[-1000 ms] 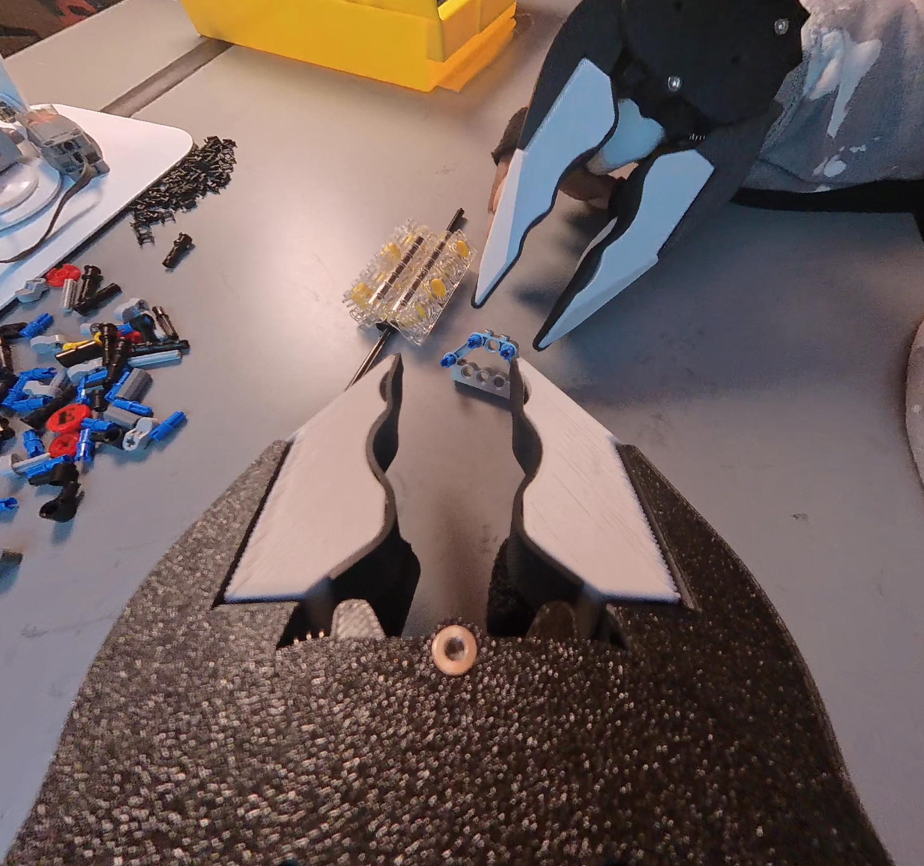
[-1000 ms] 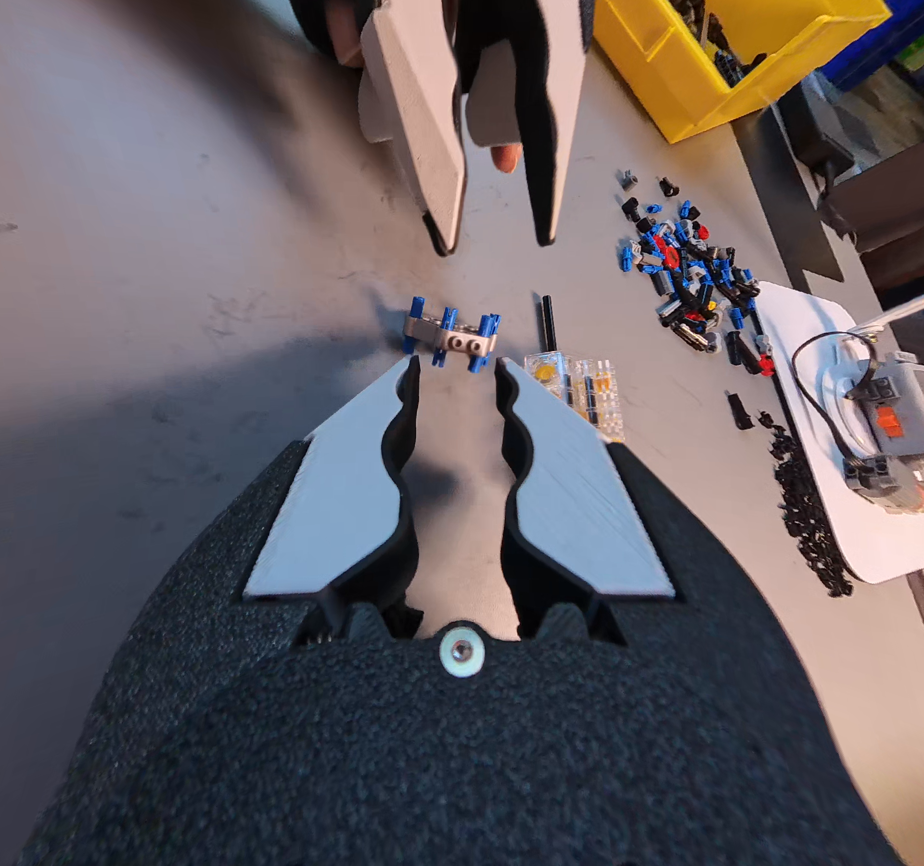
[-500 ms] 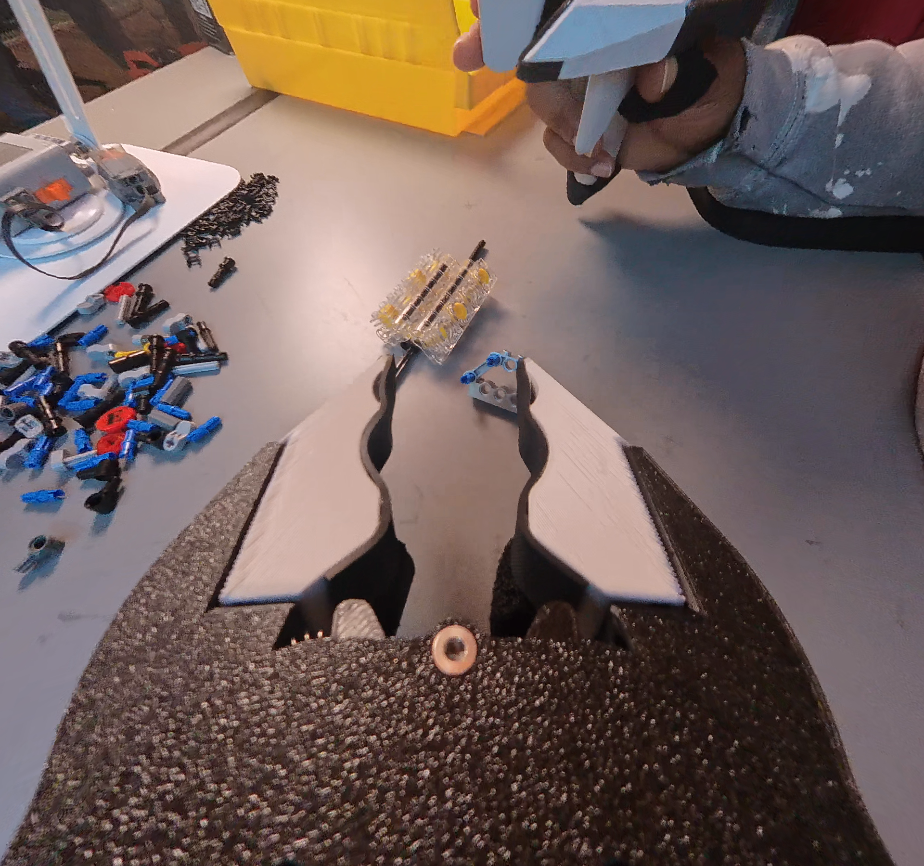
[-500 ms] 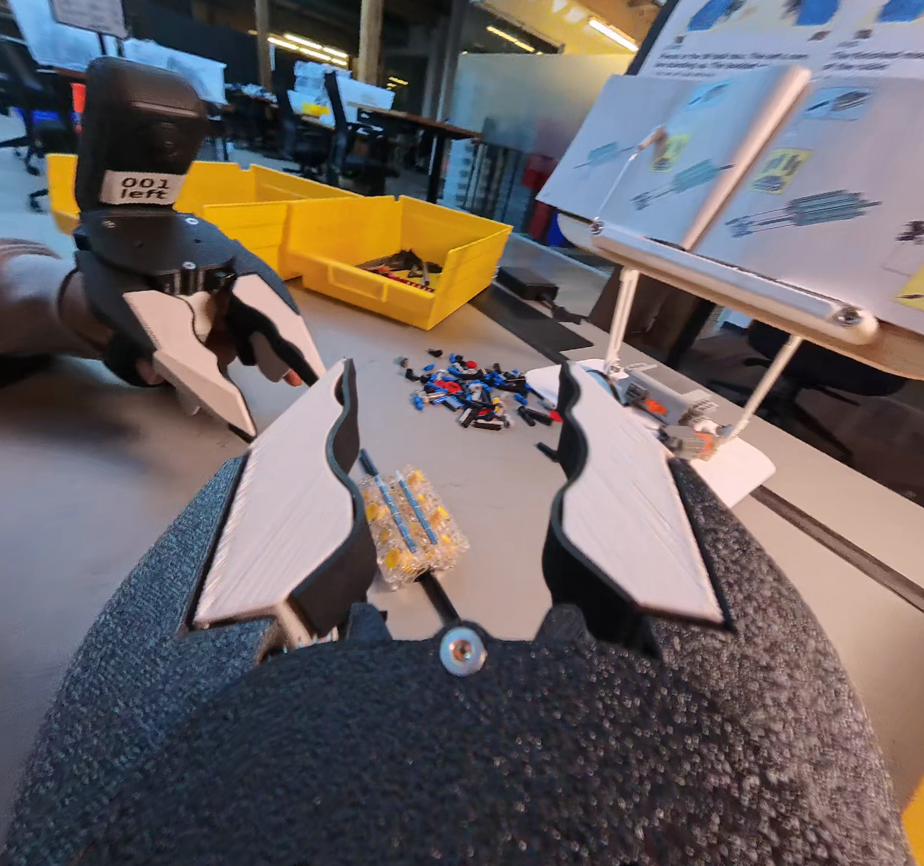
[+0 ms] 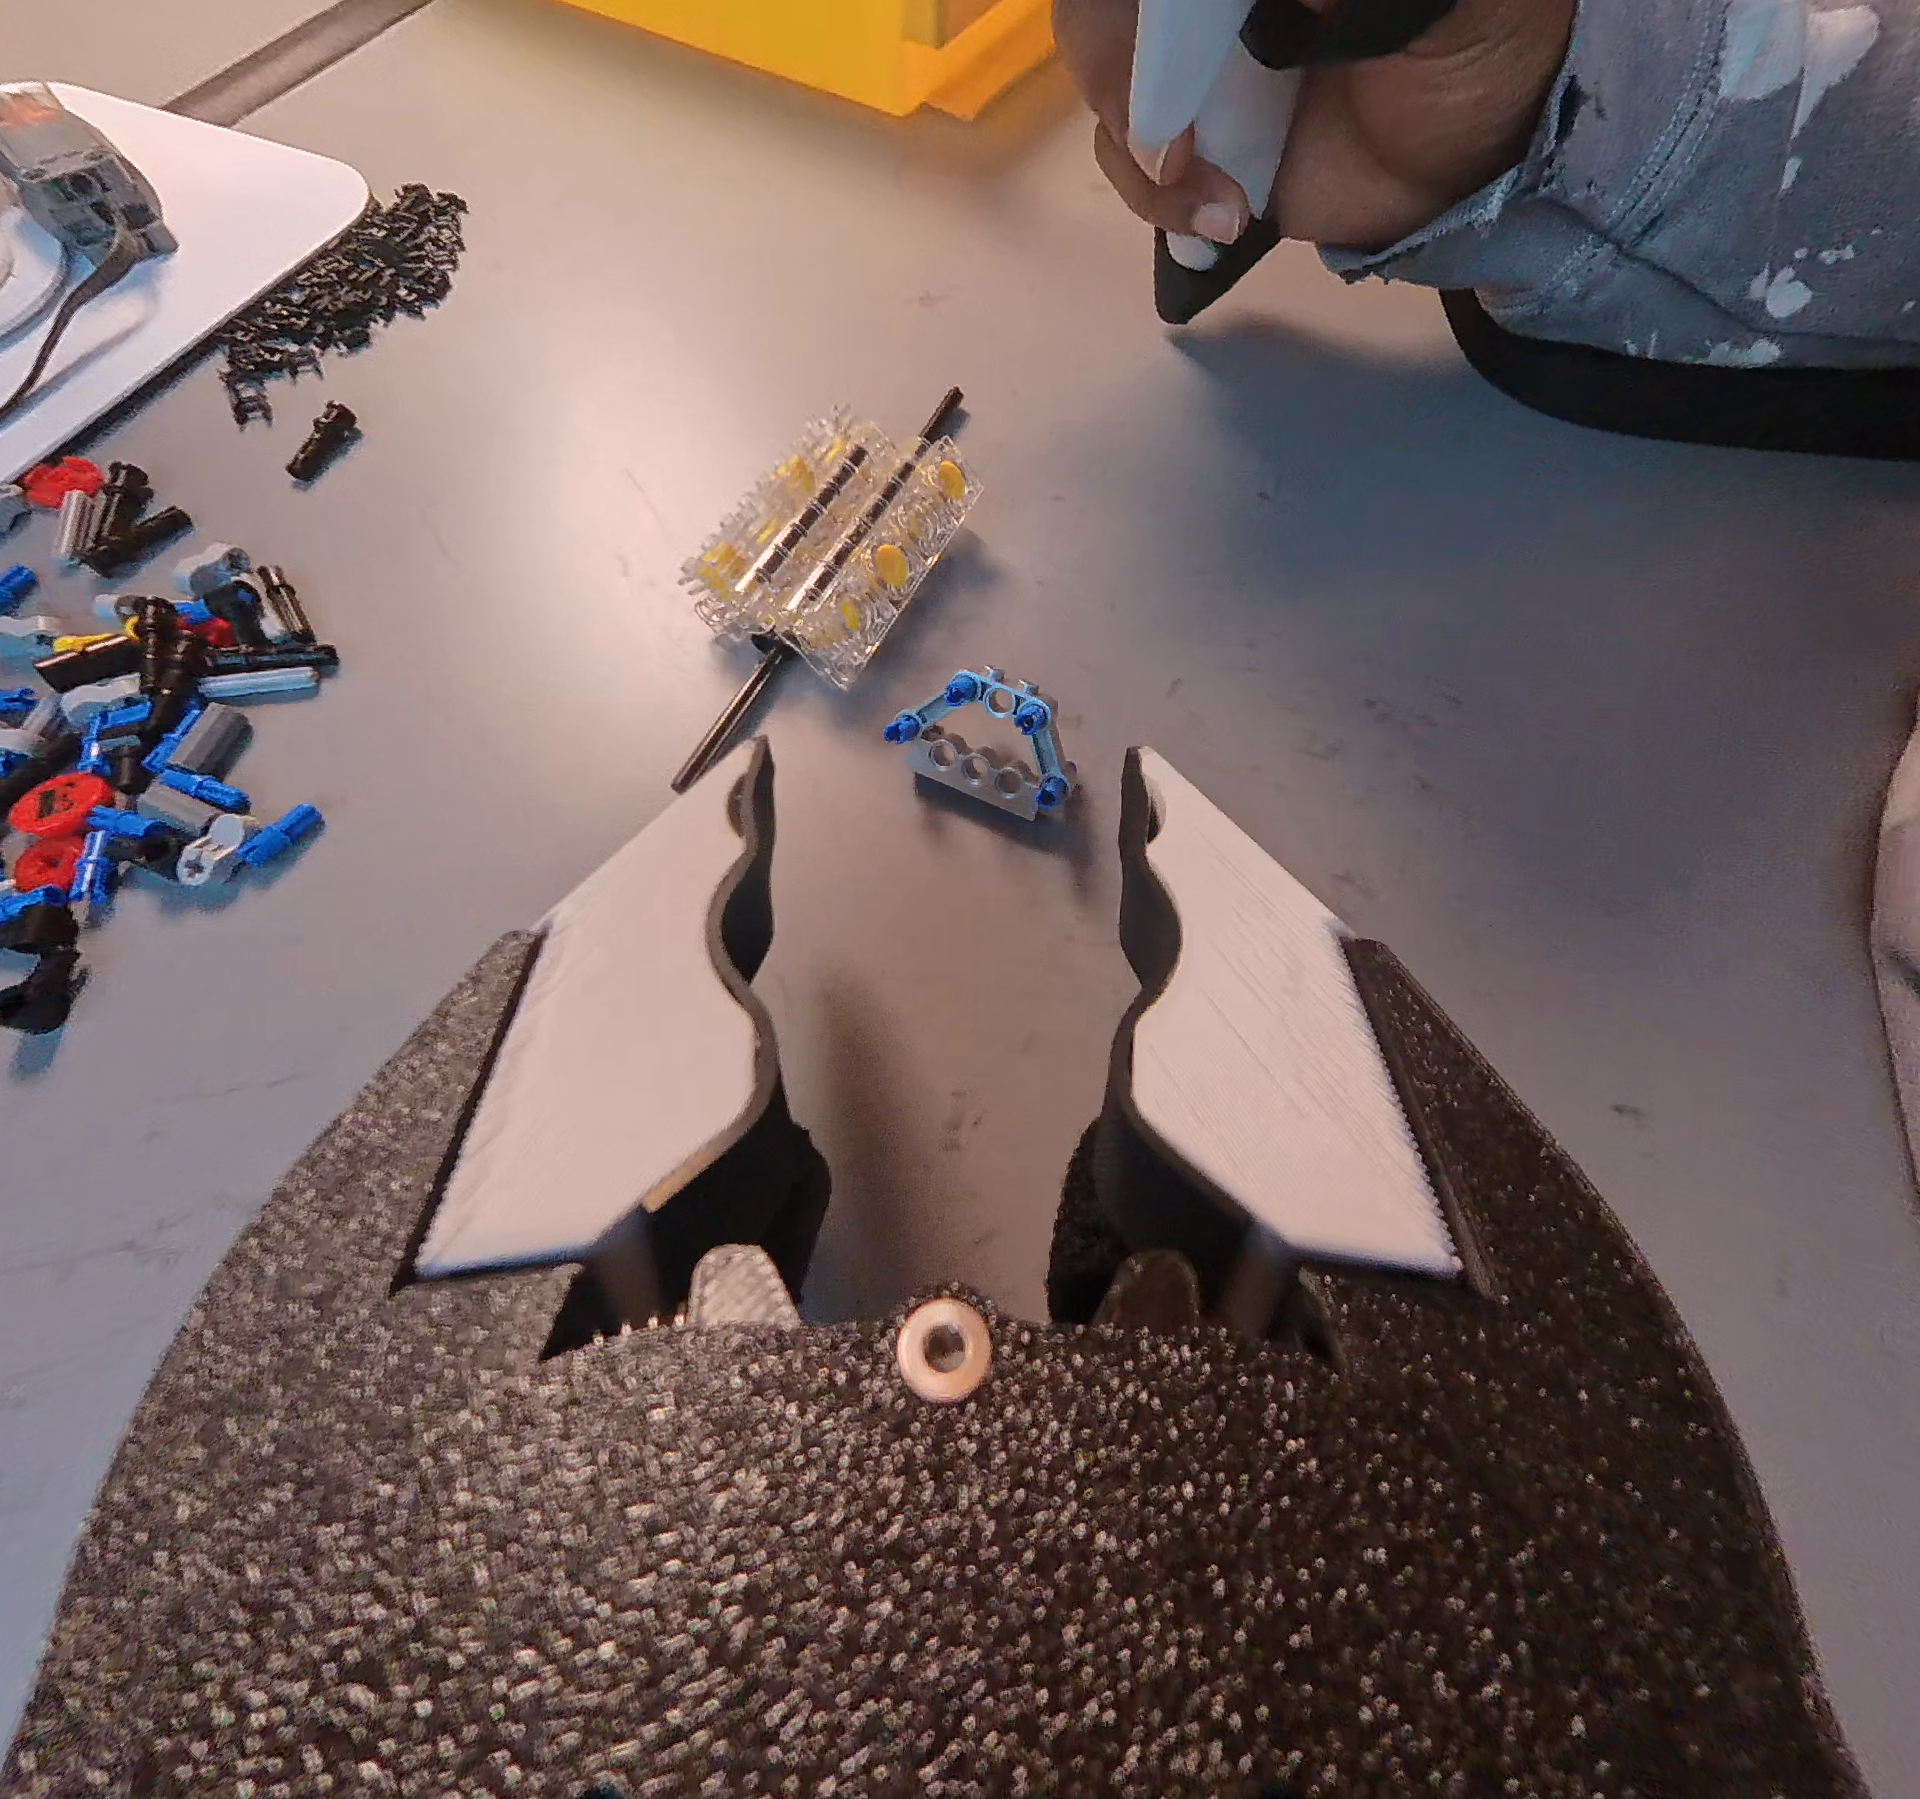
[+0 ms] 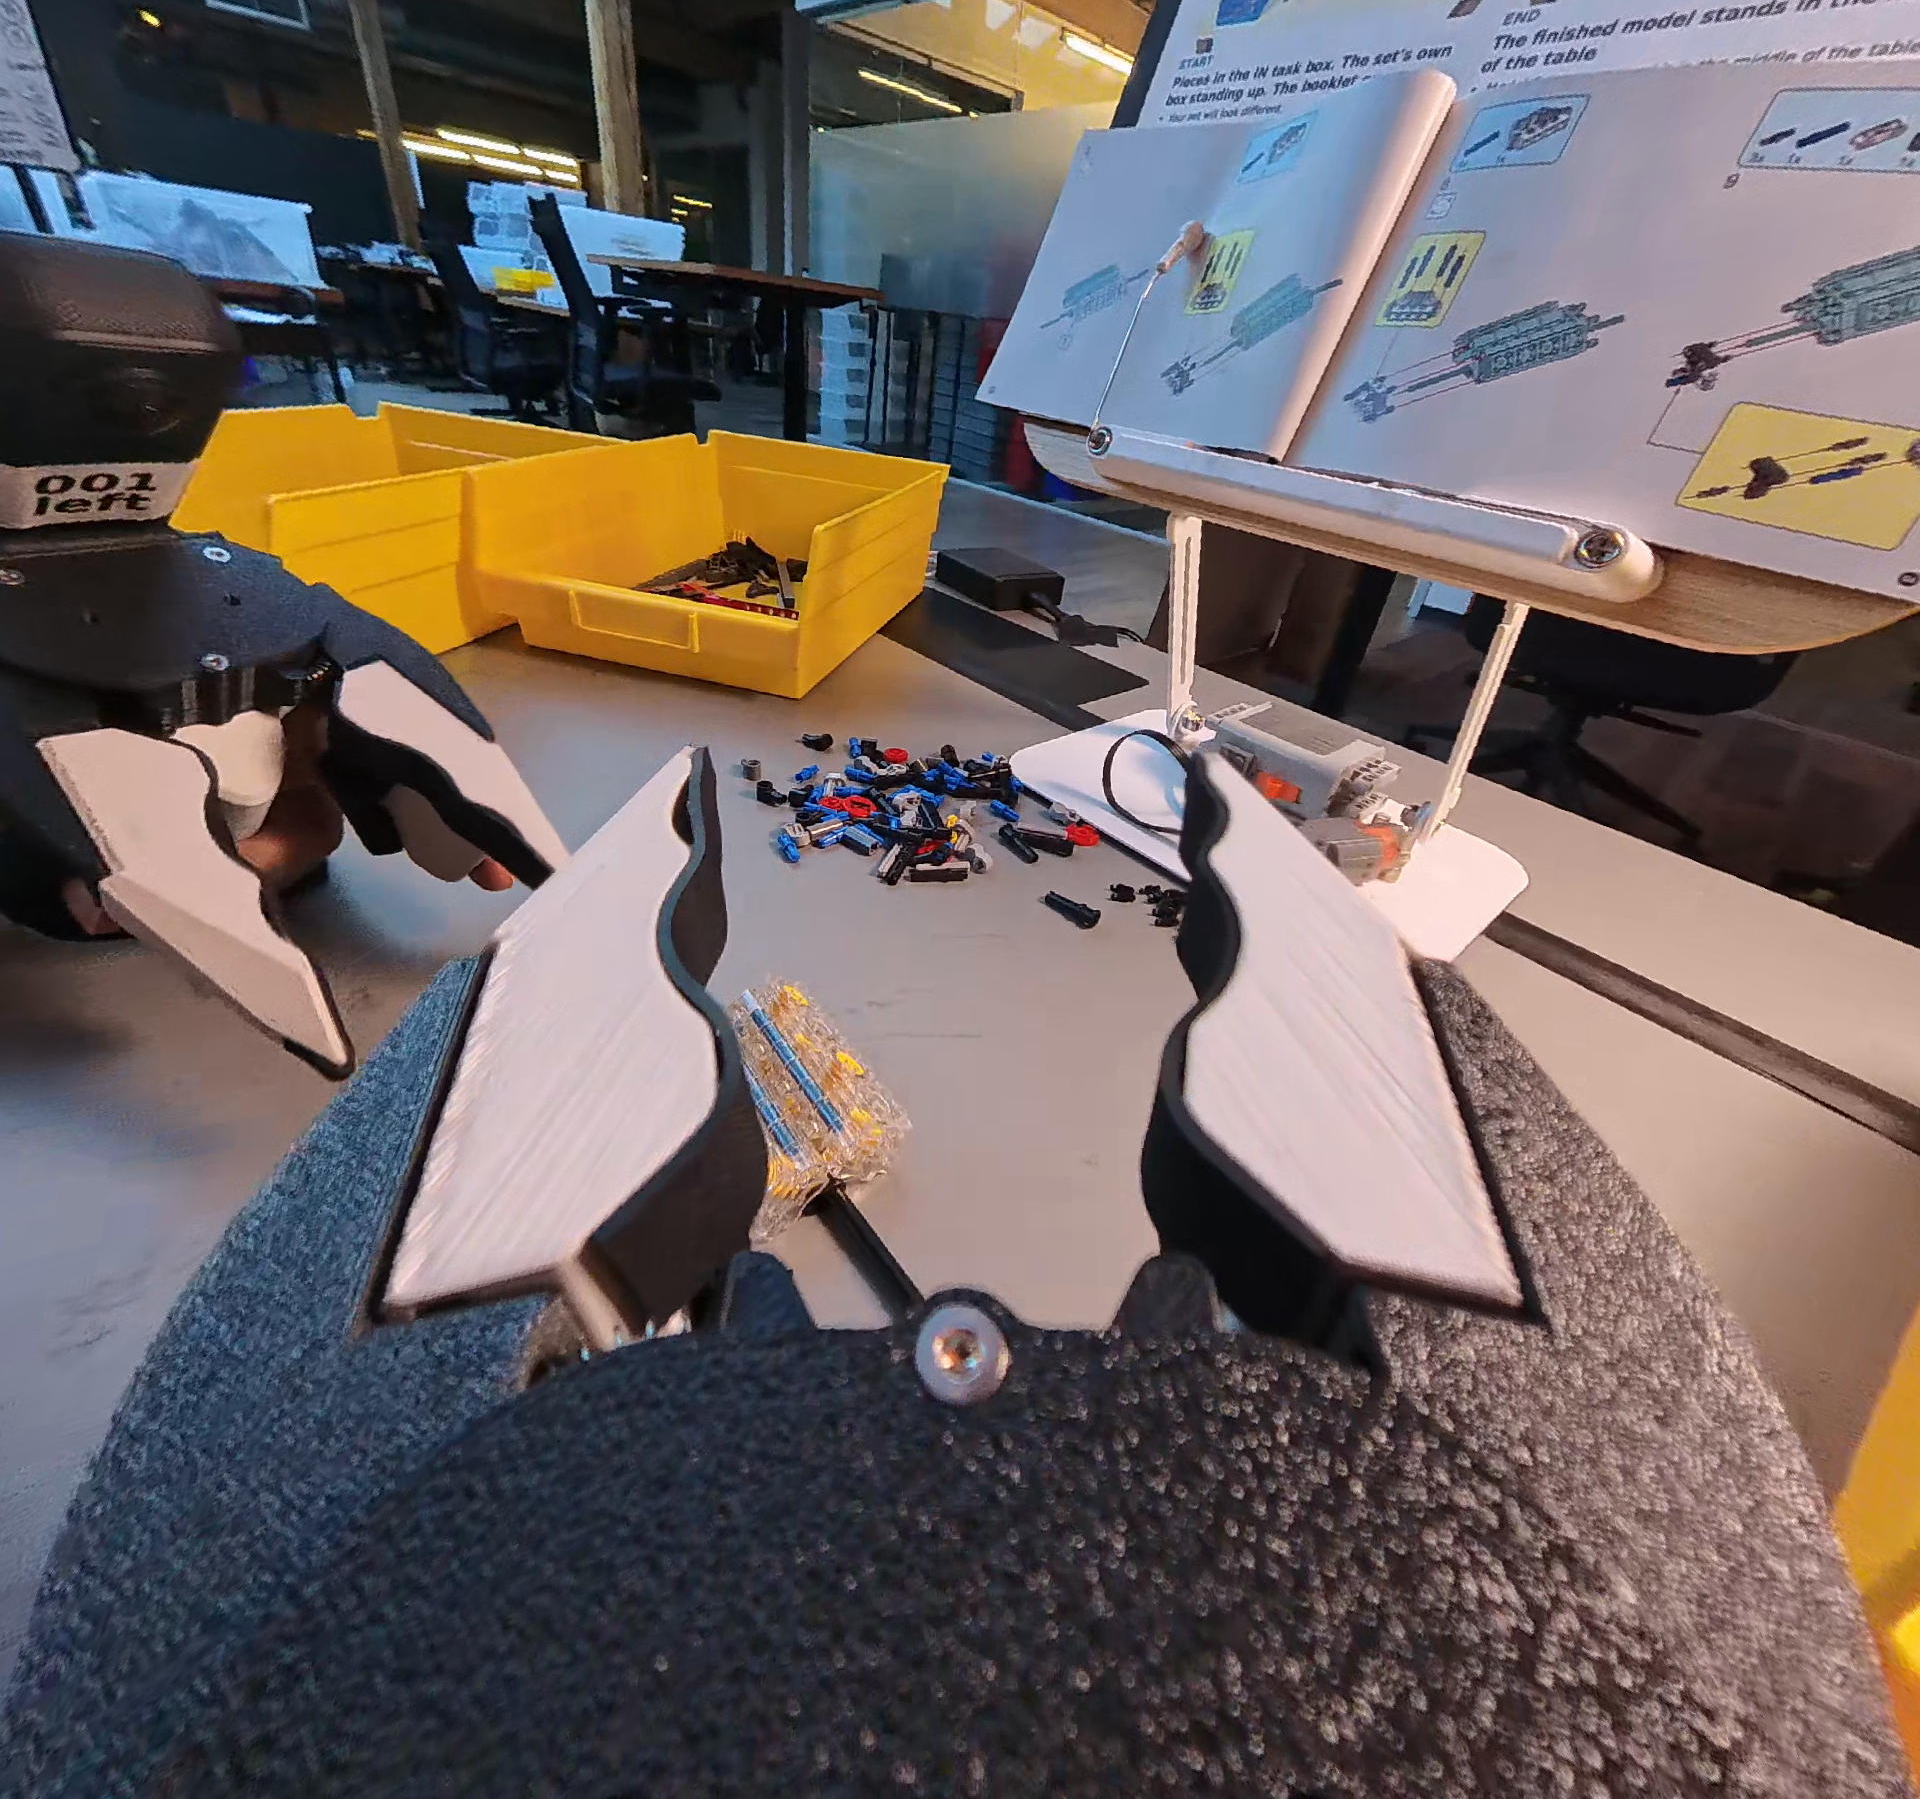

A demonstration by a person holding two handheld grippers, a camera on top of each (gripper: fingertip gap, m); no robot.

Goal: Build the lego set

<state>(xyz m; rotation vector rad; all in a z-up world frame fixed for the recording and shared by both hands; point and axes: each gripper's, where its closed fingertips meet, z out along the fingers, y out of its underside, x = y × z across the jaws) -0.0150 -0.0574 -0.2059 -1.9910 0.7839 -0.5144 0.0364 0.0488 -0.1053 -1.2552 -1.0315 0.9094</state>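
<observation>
Grey worktop carries everything. Two yellow bins sit at the far side; the nearer one holds a few dark parts. An open instruction booklet on a stand rises to the right, with a grey motor unit on its white base. A loose pile of blue, black, red and grey pieces lies left of centre.

My left gripper hovers low, jaws wide apart, empty. Just ahead of its tips: a small grey holed beam with blue pins, resting on the worktop. Just beyond that, a clear block with yellow inserts on black axles.

My right gripper is raised, jaws wide apart, nothing held.
</observation>
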